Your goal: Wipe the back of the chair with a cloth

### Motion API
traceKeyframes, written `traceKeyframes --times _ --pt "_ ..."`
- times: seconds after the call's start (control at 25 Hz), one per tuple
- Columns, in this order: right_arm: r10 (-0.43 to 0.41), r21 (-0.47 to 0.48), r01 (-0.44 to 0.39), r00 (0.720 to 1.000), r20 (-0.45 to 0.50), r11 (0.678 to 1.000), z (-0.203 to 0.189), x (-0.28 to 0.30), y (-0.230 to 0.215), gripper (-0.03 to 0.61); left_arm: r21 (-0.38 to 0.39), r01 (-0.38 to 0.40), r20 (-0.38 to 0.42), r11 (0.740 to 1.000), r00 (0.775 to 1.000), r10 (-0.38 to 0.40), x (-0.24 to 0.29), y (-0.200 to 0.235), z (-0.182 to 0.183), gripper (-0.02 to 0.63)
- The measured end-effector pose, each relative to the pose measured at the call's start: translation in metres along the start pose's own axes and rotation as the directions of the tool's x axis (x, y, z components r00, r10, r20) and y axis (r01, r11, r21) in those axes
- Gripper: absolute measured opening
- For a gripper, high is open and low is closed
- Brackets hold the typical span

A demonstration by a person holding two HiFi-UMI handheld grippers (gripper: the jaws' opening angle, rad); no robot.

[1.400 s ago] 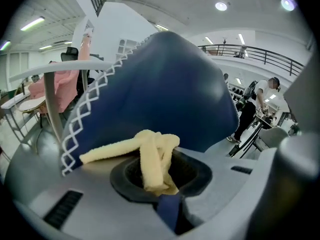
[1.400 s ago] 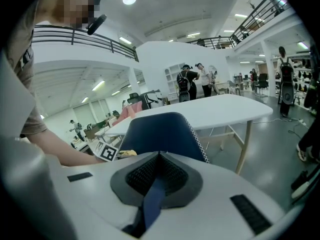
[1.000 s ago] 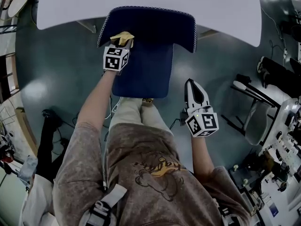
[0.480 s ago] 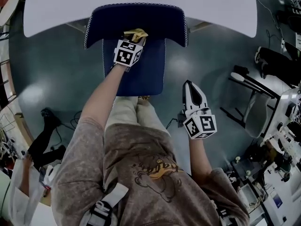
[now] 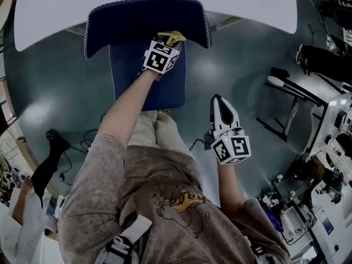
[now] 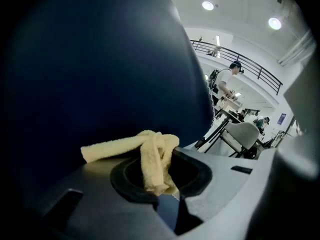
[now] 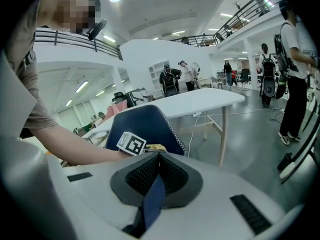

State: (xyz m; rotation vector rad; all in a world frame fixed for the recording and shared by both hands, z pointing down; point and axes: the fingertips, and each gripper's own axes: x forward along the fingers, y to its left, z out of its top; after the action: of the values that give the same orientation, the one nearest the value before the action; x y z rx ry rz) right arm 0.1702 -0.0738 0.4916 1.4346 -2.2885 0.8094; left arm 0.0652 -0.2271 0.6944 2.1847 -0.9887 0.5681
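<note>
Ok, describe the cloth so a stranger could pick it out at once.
Find the big white table, then the dark blue chair standing at its edge. At the chair's back, the left gripper pinches a small crumpled cloth. It is the only pale yellow thing there, against all that blue.

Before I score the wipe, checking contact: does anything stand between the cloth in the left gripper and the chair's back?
Nothing visible does. The left gripper holds the yellow cloth directly at the blue chair back, seemingly touching; the right gripper hangs aside, shut.
</note>
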Motion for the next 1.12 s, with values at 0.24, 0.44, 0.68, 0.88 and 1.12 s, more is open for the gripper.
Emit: traceKeyframes --times 0.24,0.44,0.68,0.88,1.12 --pt "-0.007 0.015 0.007 1.0 0.003 1.0 -0.004 -0.003 -0.006 0.026 -0.008 0.029 0.0 1.0 1.0 -0.029 0.012 -0.023 0.005 0.077" --pt "0.0 0.014 0.0 1.0 -0.001 1.0 -0.005 0.003 -0.006 0.026 0.013 0.067 0.002 0.998 0.998 -0.067 0.016 -0.039 0.009 0.076" --pt "0.004 0.016 -0.004 1.0 -0.002 1.0 -0.005 0.009 -0.005 0.026 0.023 0.158 0.01 0.987 0.987 -0.158 0.024 -0.068 0.014 0.076" --pt "0.01 0.014 -0.009 1.0 -0.012 1.0 -0.011 0.012 -0.005 0.026 0.053 0.221 0.038 0.974 0.974 -0.223 0.015 -0.081 0.012 0.076" --pt "0.041 0.012 -0.041 0.999 -0.029 0.999 -0.02 0.023 0.005 0.027 0.025 0.126 0.057 0.992 0.99 -0.127 -0.013 -0.04 -0.014 0.077"
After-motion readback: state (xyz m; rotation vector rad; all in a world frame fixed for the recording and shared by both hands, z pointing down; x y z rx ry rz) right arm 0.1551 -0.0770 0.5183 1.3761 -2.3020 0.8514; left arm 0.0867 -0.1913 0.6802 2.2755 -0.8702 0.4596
